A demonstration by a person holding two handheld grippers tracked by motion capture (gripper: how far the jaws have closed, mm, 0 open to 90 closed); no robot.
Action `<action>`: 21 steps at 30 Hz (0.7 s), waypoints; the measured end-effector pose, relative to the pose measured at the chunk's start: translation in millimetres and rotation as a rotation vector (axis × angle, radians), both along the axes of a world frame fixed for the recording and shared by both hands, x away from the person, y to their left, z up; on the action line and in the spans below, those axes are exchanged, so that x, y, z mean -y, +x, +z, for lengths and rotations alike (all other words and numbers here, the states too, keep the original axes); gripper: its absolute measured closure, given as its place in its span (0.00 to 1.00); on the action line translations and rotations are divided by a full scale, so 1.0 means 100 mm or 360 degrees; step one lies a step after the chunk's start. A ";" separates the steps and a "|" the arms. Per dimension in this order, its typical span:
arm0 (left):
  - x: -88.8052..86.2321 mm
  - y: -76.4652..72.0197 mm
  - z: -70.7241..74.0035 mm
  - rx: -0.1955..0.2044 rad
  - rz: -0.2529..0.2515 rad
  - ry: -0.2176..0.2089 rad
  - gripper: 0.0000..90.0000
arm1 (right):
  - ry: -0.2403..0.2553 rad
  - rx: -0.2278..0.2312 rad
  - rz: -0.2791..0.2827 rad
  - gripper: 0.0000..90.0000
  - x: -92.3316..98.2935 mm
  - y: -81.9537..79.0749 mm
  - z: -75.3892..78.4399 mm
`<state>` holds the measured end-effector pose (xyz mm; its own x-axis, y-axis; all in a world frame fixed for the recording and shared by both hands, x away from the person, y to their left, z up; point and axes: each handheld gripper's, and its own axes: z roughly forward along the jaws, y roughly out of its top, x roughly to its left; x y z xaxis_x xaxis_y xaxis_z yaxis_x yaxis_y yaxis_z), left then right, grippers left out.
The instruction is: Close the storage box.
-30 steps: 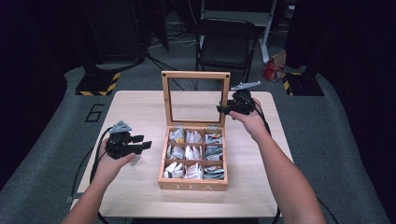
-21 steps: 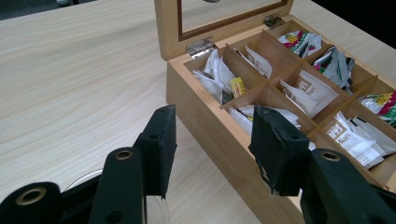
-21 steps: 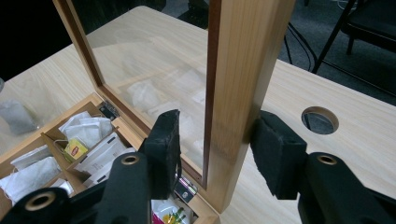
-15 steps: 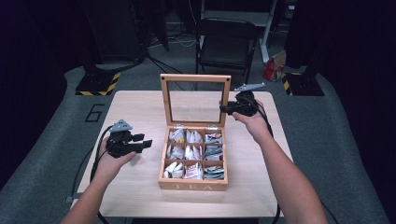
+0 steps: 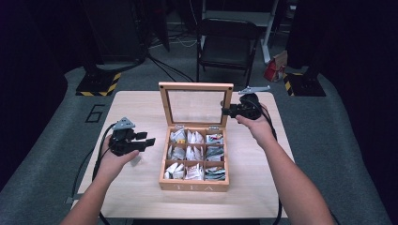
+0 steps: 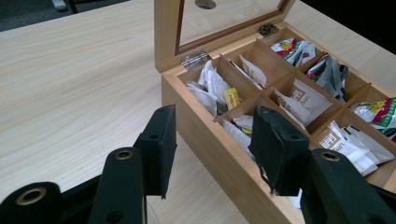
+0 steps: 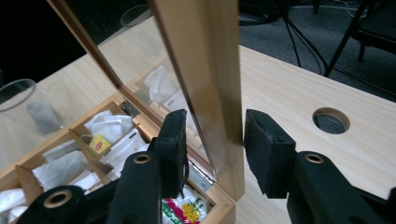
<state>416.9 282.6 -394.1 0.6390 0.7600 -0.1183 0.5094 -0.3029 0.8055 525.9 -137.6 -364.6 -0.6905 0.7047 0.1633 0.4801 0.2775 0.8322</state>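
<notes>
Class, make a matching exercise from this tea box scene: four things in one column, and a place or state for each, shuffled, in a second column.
Column one:
1. lid
2. right tongs
3. left tongs
4. tea bags

Column two:
A. jaws apart, nothing between them, left of the box
B. standing upright, glass pane in a wooden frame
C. lying in the compartments
D. jaws on either side of the lid's frame edge

Pairs: 1-B, 2-D, 3-A, 4-C
</notes>
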 end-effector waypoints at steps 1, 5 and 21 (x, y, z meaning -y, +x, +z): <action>0.00 0.00 0.01 -0.0005 -0.0005 -0.0001 0.56 | 0.0017 -0.0002 0.0008 0.67 0.01 -0.01 0.01; 0.02 0.01 0.03 0.0003 0.0000 -0.0002 0.56 | -0.0007 0.0001 0.0038 0.67 0.01 -0.05 0.03; 0.09 0.09 0.17 0.0015 -0.0025 -0.0020 0.58 | -0.0030 0.0007 0.0067 0.64 0.02 -0.20 0.01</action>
<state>426.2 273.3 -377.5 0.6522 0.7482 -0.1216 0.4968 -0.3008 0.8141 505.6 -139.8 -363.6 -0.7205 0.6777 0.1470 0.4638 0.3133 0.8287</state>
